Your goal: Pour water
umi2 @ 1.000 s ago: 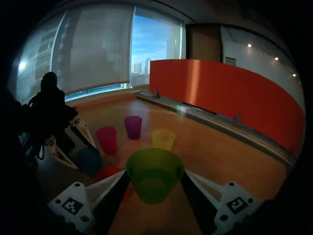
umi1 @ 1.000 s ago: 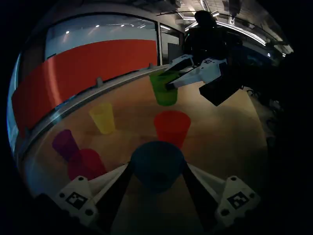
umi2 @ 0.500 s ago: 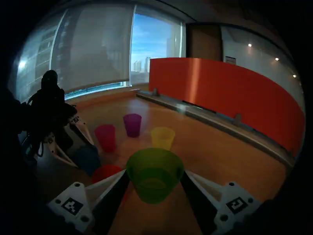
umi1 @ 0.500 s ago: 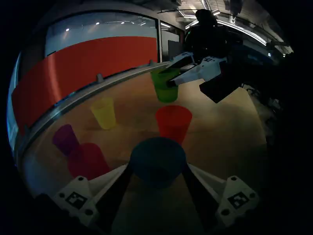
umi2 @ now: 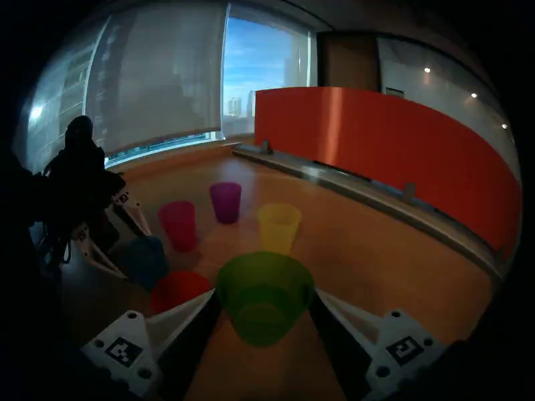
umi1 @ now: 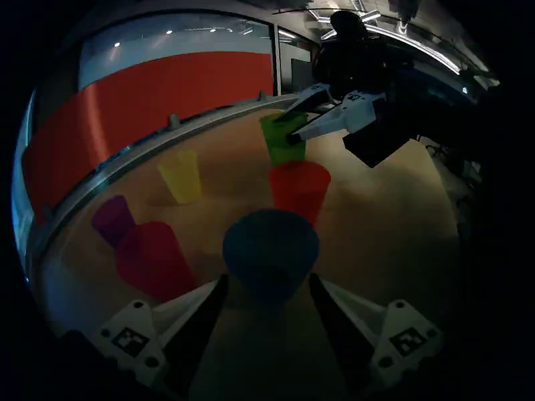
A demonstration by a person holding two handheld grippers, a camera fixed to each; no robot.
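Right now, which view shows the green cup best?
The right gripper view: the green cup sits close and bright in the right hand-held gripper, its inside visible. The left gripper view shows it far off, small, beyond the red cup.

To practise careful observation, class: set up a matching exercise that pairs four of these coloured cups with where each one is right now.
Things:
1. blue cup
2. green cup
3. yellow cup
4. red cup

Places:
A. gripped by the right gripper
B. standing on the table, apart from the other cups
C. gripped by the left gripper
D. on the table between the two gripped cups

Pairs: 1-C, 2-A, 3-B, 4-D
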